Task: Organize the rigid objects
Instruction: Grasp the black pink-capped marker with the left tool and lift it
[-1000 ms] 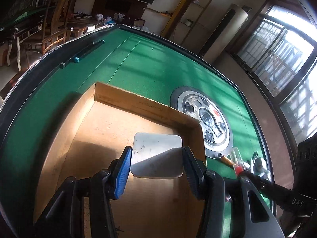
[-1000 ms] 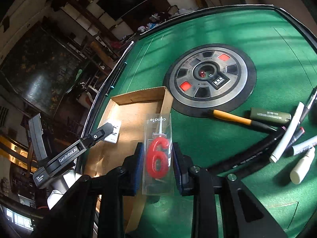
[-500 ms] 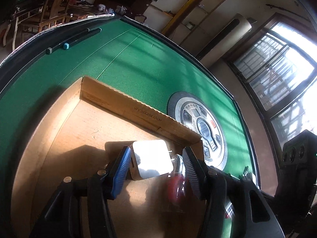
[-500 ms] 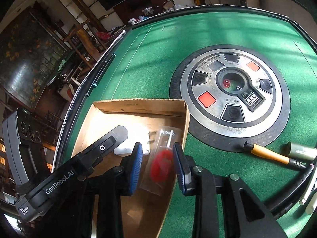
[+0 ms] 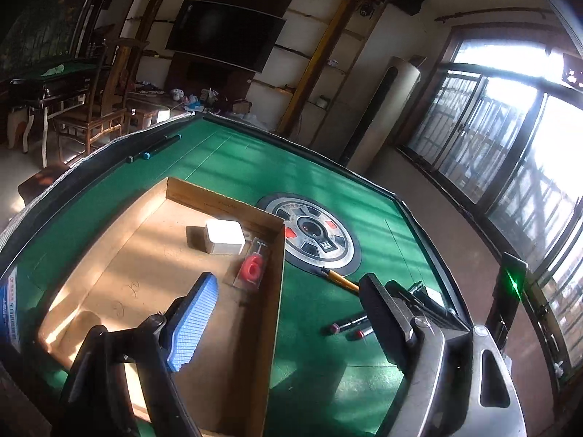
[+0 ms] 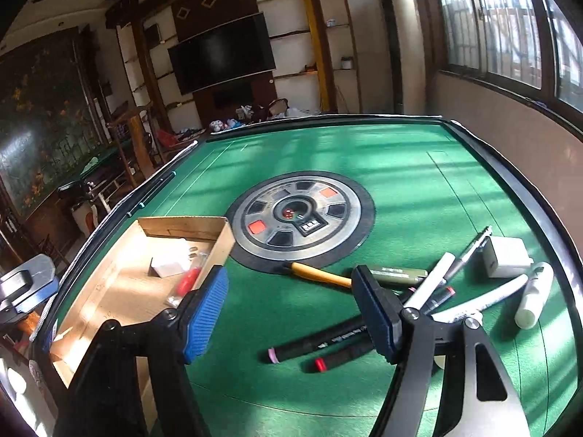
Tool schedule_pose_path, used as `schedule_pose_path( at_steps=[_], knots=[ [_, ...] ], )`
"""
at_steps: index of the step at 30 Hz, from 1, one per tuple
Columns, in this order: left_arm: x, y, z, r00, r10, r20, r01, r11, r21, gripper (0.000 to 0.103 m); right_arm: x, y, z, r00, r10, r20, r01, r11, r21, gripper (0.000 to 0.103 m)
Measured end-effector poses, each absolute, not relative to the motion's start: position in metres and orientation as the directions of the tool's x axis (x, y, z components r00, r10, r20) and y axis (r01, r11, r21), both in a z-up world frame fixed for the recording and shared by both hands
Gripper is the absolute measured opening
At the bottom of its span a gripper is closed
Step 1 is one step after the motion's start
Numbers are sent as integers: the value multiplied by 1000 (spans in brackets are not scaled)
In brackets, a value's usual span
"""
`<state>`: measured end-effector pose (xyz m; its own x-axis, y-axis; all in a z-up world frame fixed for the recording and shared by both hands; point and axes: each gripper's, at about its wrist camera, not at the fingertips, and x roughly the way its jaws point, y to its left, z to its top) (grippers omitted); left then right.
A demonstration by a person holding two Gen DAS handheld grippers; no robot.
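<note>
A: How do the tongs sit?
B: Both are spread wide and hold nothing. The left tongs point(image 5: 288, 324) hang over the near right wall of the cardboard box point(image 5: 271, 327); the right tongs point(image 6: 291, 309) hover above the green bench point(image 6: 400, 167).
A: And the things?
B: White charger point(image 5: 224, 236) and boxed red "6" candle point(image 5: 252, 267) lie inside the box, touching. Markers point(image 6: 317, 340), an orange pen point(image 6: 319, 274) and another white adapter point(image 6: 504, 256) lie loose on the bench.

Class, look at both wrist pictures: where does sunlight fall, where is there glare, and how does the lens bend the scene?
Left wrist view: striped sunlight crosses the cardboard box floor, the windows blow out white, and the table edge bows. Right wrist view: soft bands of light lie on the green felt, and the image corners go black.
</note>
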<state>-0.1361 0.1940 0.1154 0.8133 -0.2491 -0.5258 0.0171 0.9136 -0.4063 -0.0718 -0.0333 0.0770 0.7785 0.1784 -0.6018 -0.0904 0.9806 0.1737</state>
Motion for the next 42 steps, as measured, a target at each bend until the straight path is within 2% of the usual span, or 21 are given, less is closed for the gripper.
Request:
schedule_pose_path(
  at_steps=[5,10,20,22,28,33,37,39,41,42],
  knots=[
    [-149,138,110,783,-292,-548,114,935,-335,84,-81,-79,61,768,126,-628,-24,985,169,70],
    [-155,106,107,763,-303,-572,160,945,-287,84,-95,-115,57,791,83,-606,26,985,169,70],
    [-156,83,93,717,-320,-619,182,943,-277,84,-96,-164,69,803,83,-590,80,966,245,70],
    [-151,79,87,701,-322,-636,182,943,-277,84,-92,-173,80,802,76,-592,82,968,236,76],
    [-131,65,68,622,-359,-696,197,932,-305,84,-82,-199,69,824,-52,-564,176,970,168,78],
    [-91,52,65,574,-328,-750,248,943,-222,84,-71,-217,49,790,-14,-613,196,953,231,78],
    [-51,30,49,564,-269,-780,344,936,-75,84,-68,-218,44,777,5,-629,189,952,240,78],
    [-36,26,41,541,-277,-794,374,925,-68,74,-67,-217,43,771,2,-637,190,954,233,78],
    [-23,24,31,496,-296,-816,401,912,-87,44,-66,-215,41,768,10,-641,183,955,234,78],
    [-18,22,26,475,-306,-825,413,905,-98,40,-66,-214,41,767,12,-641,181,955,234,78]
  ],
)
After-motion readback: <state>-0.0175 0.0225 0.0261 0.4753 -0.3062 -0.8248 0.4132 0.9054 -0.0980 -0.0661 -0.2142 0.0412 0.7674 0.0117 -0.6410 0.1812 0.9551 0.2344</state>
